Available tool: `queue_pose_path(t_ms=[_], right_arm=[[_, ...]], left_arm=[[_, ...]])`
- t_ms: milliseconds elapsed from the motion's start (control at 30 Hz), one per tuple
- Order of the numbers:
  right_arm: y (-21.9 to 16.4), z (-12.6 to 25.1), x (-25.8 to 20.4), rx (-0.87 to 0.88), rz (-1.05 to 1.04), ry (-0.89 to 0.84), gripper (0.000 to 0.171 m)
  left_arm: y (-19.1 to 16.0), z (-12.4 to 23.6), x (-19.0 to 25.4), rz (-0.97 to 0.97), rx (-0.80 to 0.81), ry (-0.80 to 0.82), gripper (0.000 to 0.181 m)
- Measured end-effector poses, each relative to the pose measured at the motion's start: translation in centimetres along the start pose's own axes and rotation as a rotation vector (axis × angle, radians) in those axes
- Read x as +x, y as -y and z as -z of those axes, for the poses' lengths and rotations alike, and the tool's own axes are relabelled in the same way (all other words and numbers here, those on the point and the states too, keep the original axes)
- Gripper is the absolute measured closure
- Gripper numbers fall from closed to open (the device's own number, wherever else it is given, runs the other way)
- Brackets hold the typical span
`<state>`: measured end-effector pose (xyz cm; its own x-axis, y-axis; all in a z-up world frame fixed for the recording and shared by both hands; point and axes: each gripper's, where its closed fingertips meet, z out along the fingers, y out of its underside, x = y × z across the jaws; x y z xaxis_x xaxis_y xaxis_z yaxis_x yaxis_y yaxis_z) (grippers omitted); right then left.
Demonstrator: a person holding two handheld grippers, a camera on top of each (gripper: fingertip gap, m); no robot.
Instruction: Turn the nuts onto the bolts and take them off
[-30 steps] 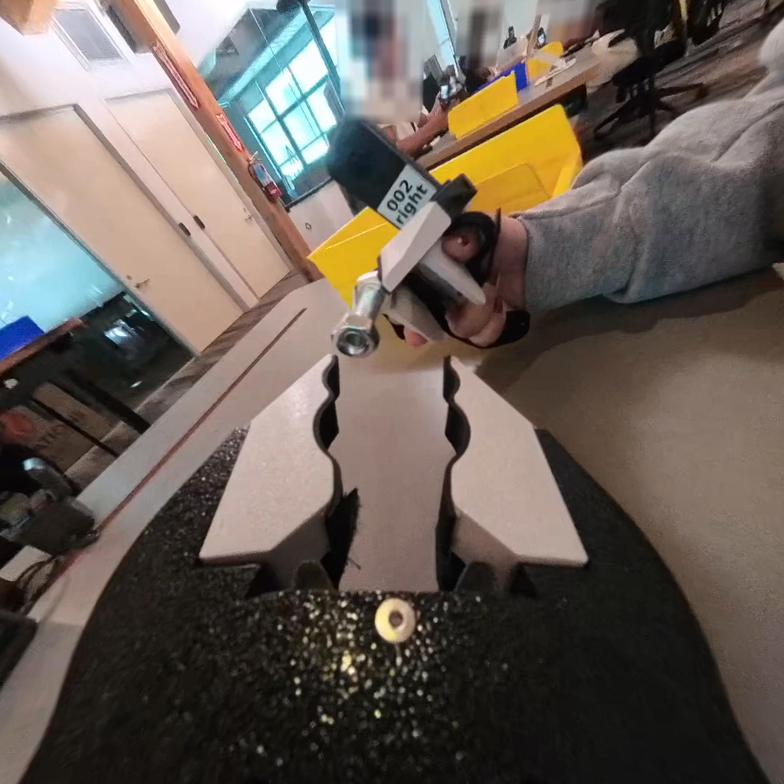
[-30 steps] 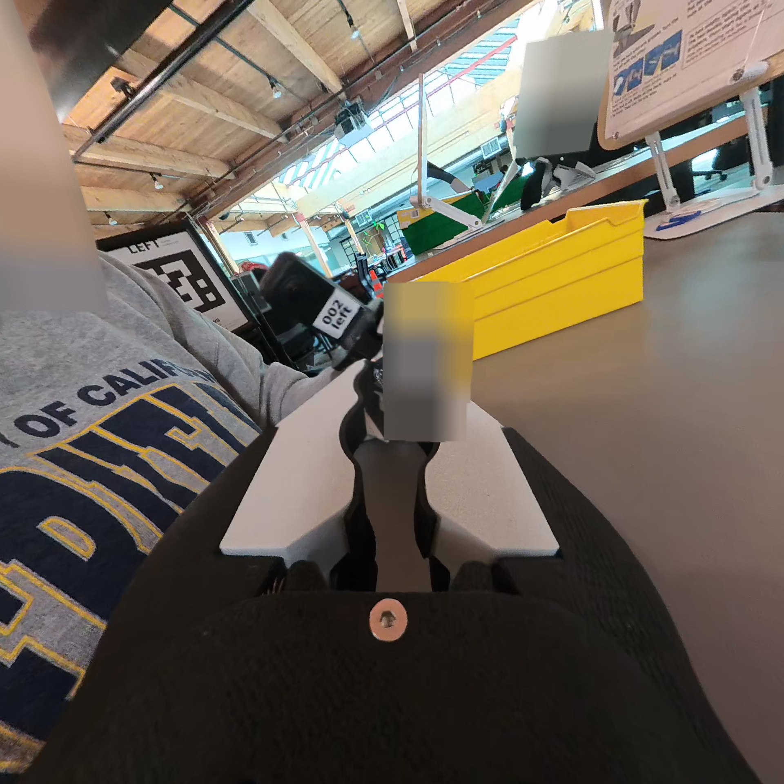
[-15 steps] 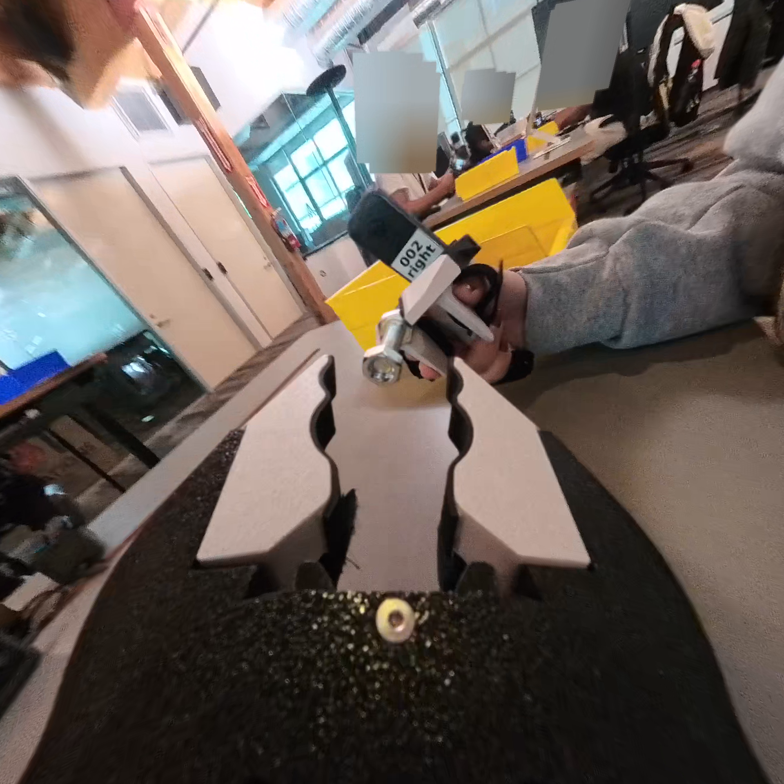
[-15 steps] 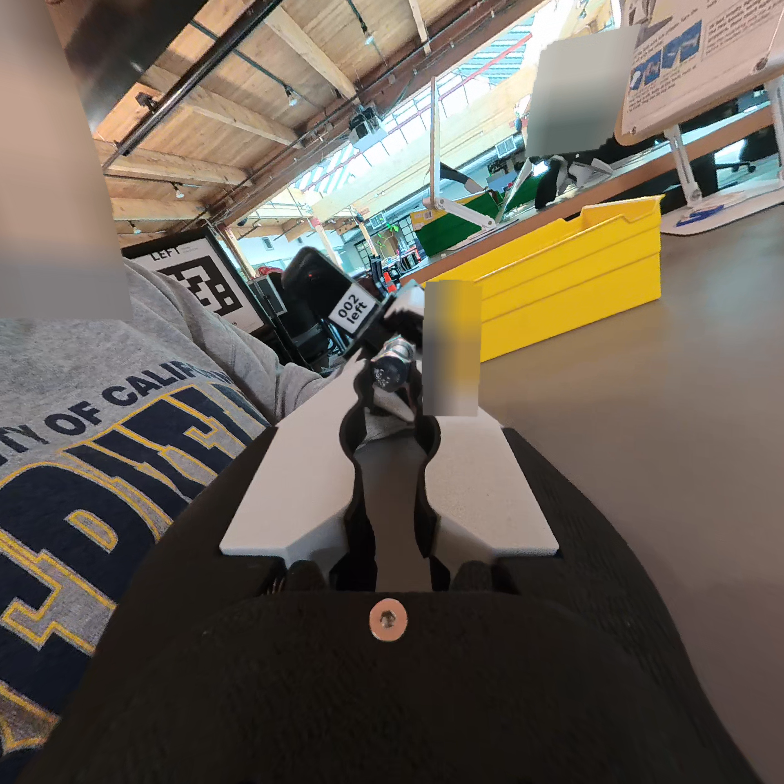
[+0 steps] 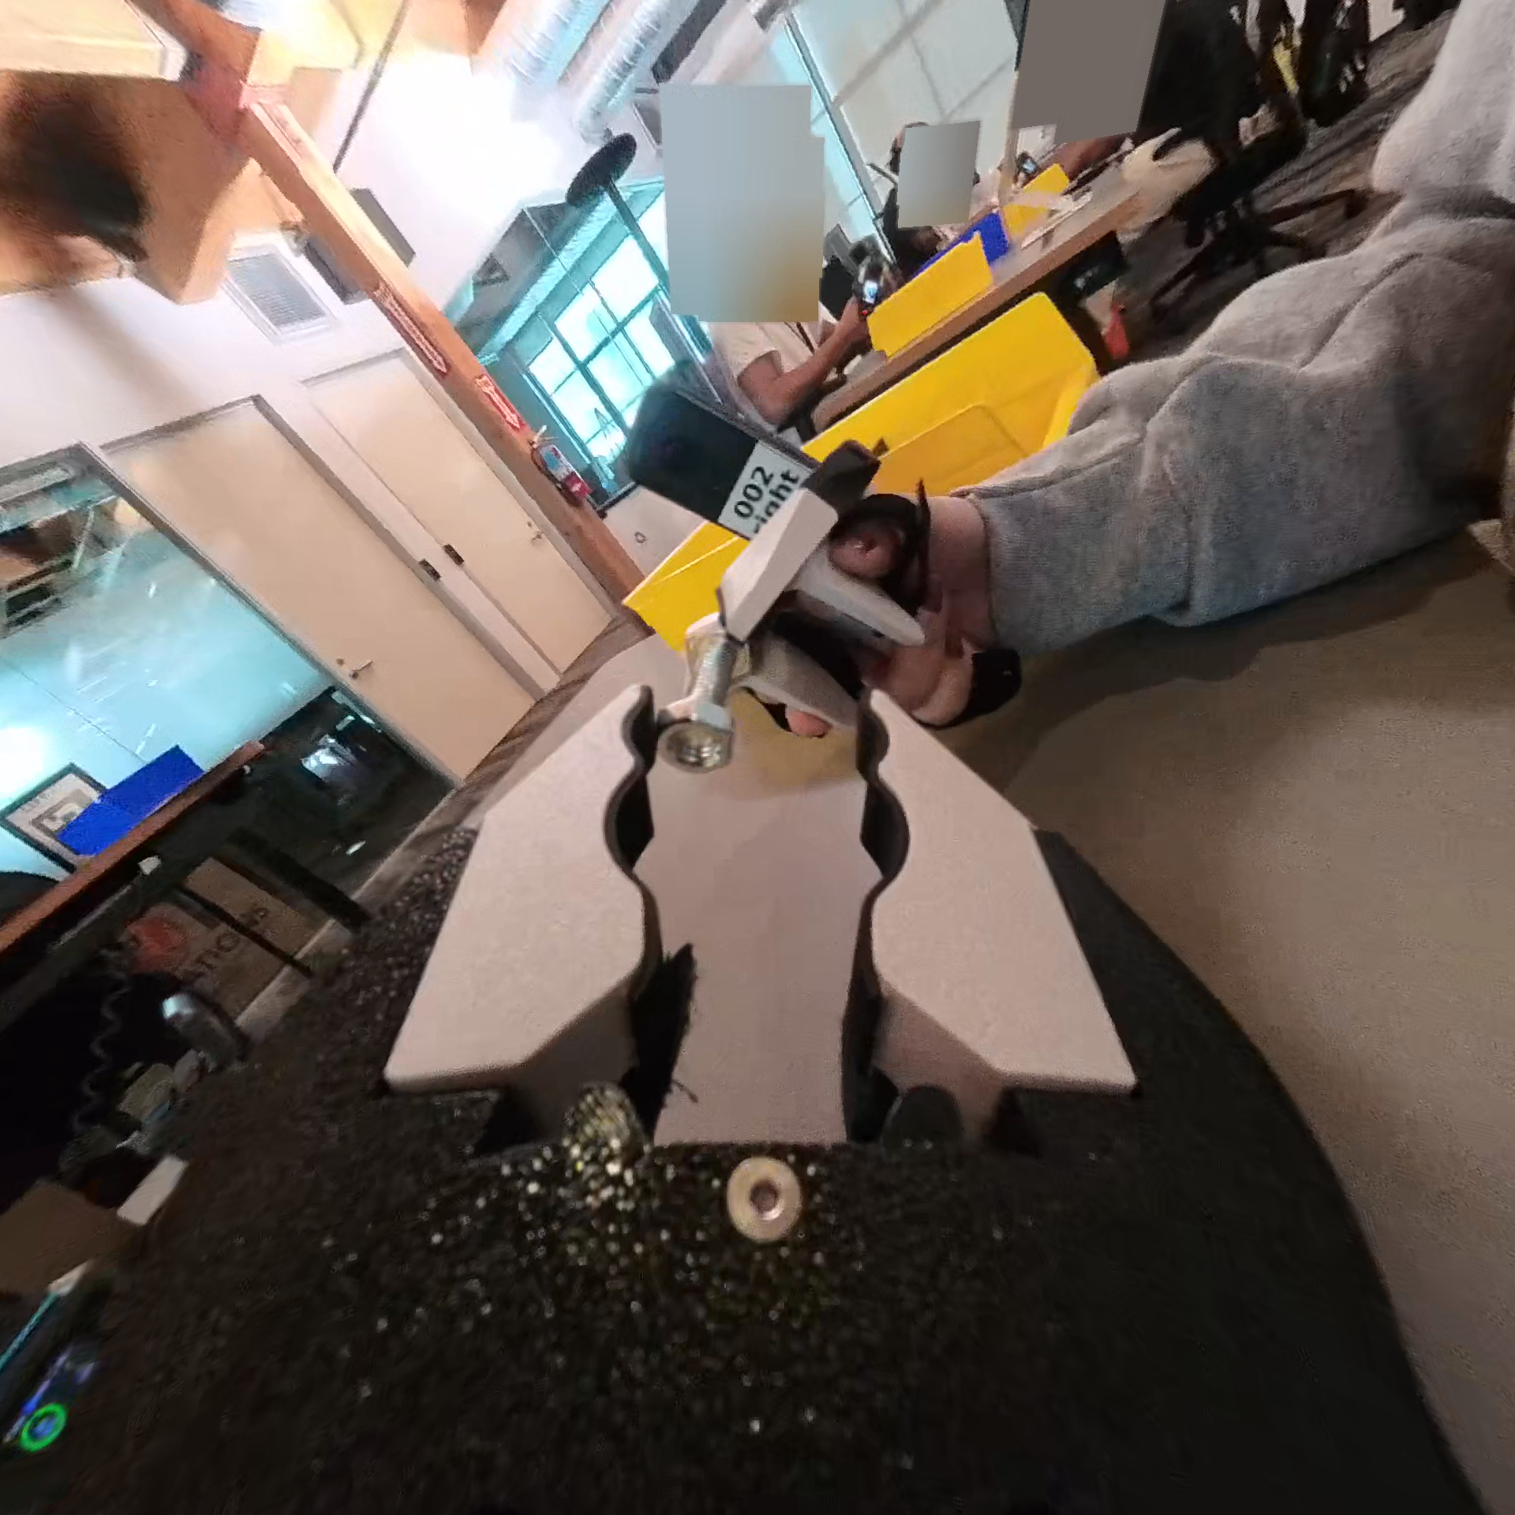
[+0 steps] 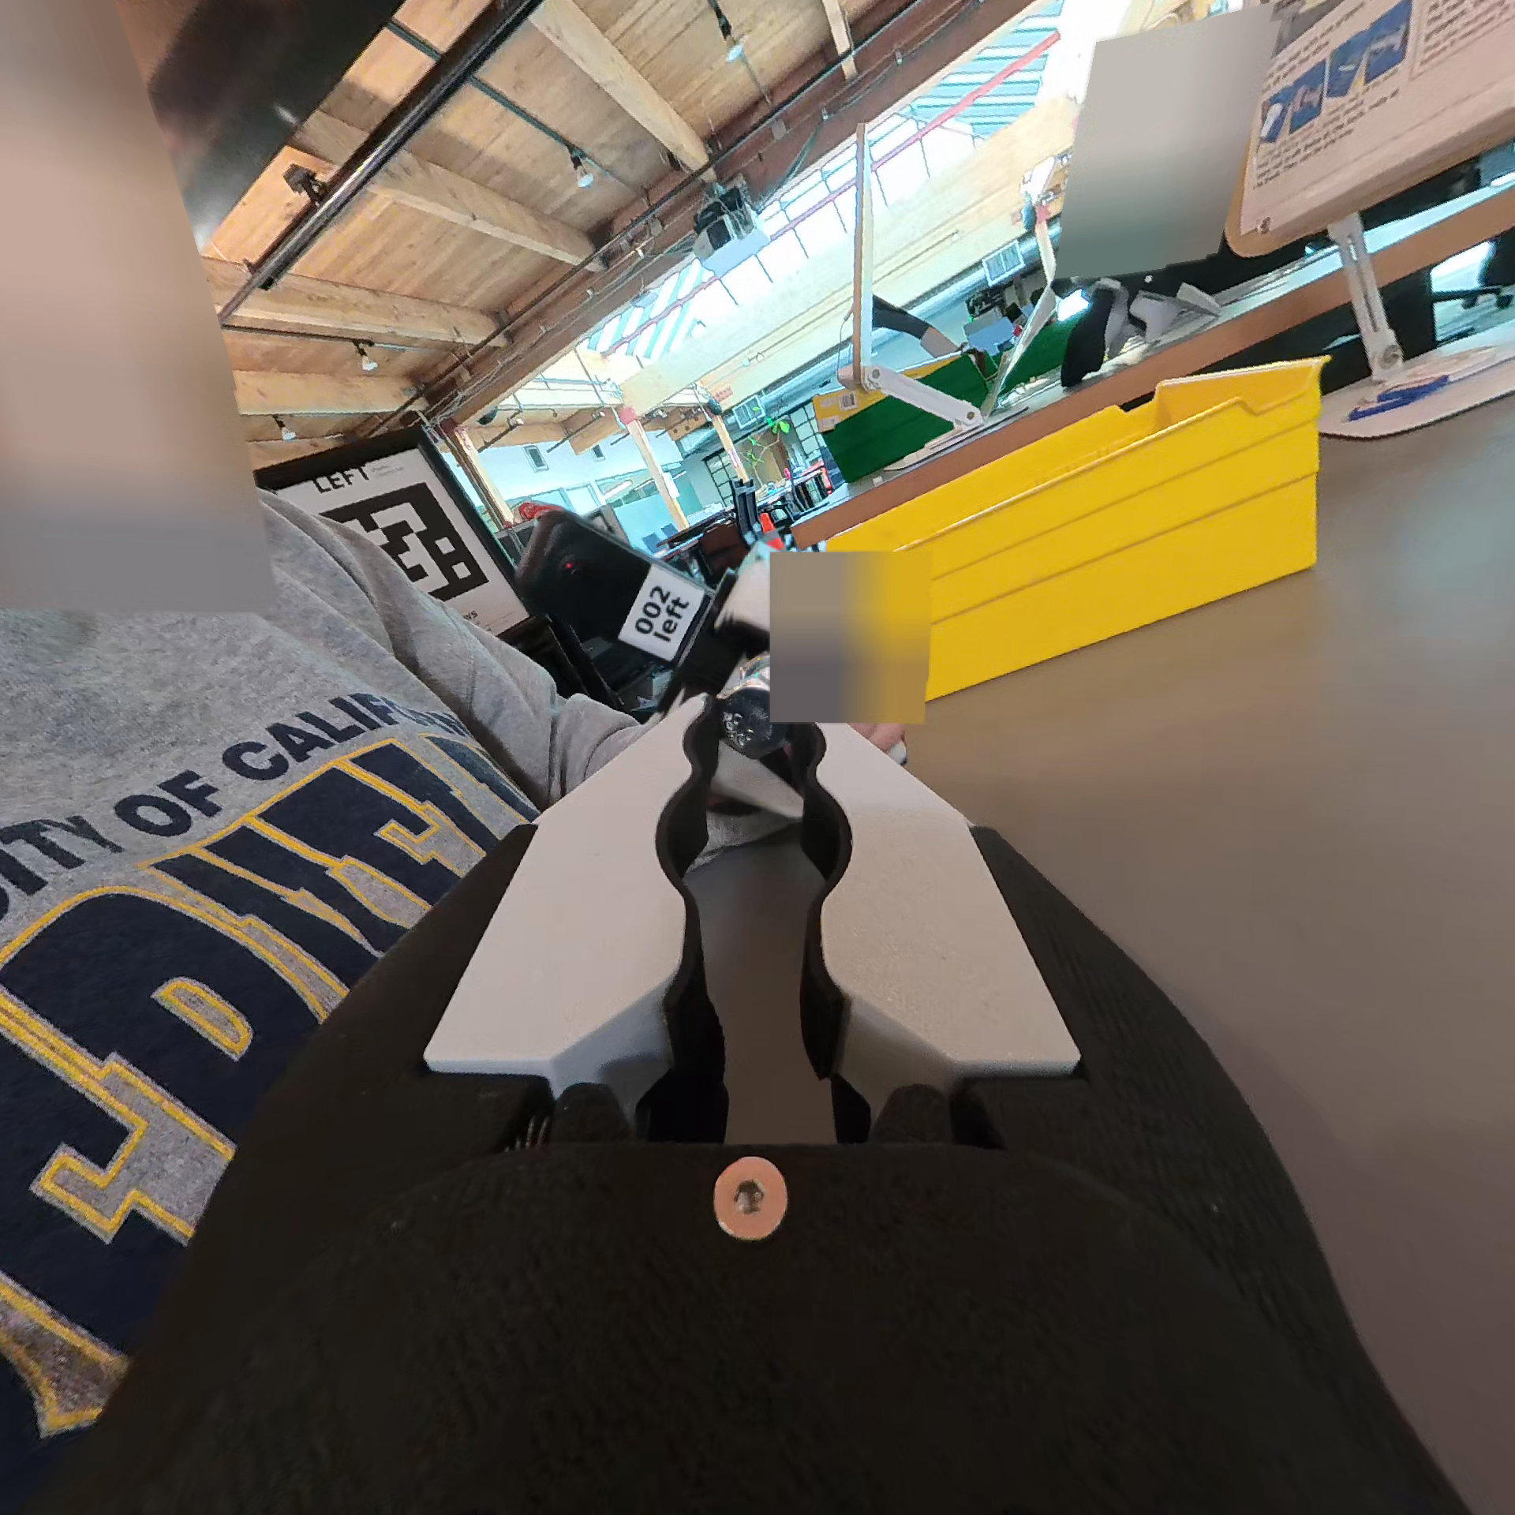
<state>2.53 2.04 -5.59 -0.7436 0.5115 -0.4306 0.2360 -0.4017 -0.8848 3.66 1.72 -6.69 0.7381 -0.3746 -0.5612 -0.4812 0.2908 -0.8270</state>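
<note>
As the two wrist views are compared with those taken a second earlier, the principal change is one of approach: the bolt (image 5: 712, 684), with its nut (image 5: 697, 744) seated at the near end of the shank, now lies at the mouth of the left gripper (image 5: 752, 730), just inside the tip of one finger, where formerly it stood farther off and higher. The right gripper (image 5: 750, 648) is clenched on the bolt's head end, its two pale fingers pinching the shank so that the nut points toward the left gripper. The left gripper is spread wide and grasps nothing; bare table (image 5: 1230, 943) shows between its fingers. In the right wrist view the bolt (image 6: 742, 725) appears only as a dark metallic end between the finger tips, partly hidden by a mosaic patch, with the left gripper's body just beyond it. A yellow bin (image 6: 1107, 557) stands well apart on the table, and a grey sleeve (image 5: 1230, 492) leads to the hand (image 5: 926, 623) on the right gripper.

Judged from this arrangement, the closing-in serves a grasp of the nut for turning. The nut sits off-centre, near one finger, so a closure now might catch only an edge.
</note>
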Motion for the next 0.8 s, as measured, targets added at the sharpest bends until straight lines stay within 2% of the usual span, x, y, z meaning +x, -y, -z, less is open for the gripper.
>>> queue_pose_path(t_ms=[133, 300, 367, 433, 533, 700, 800], right_arm=[[0.5, 0.1, -0.3, 0.031, -0.006, 0.022, 0.156], [-0.1, 0.1, 0.3, -0.002, -0.006, -0.015, 0.156], [-0.1, 0.0, 0.2, -0.003, -0.007, -0.008, 0.156], [0.1, 0.0, -0.1, 0.014, -0.006, 0.013, 0.156], [0.7, 0.1, -0.5, 0.046, -0.008, 0.035, 0.156], [-0.1, 0.2, 0.4, -0.005, -0.014, -0.018, 0.156], [-0.1, 0.0, 0.2, -0.007, -0.007, -0.009, 0.156]], left_arm=[[-2.5, -0.2, -0.2, 0.114, -0.108, -0.029, 0.136], [0.0, 0.5, -1.4, 0.027, 0.009, 0.071, 0.130], [0.2, 0.4, -0.8, -0.010, 0.006, 0.054, 0.134], [-0.8, 0.0, -0.2, 0.001, -0.047, 0.019, 0.136], [-3.0, -0.3, 0.4, 0.116, -0.142, -0.057, 0.141], [-0.3, 0.2, -0.8, 0.030, -0.008, 0.038, 0.131], [-0.6, -0.1, 0.2, 0.009, -0.031, -0.003, 0.138]])
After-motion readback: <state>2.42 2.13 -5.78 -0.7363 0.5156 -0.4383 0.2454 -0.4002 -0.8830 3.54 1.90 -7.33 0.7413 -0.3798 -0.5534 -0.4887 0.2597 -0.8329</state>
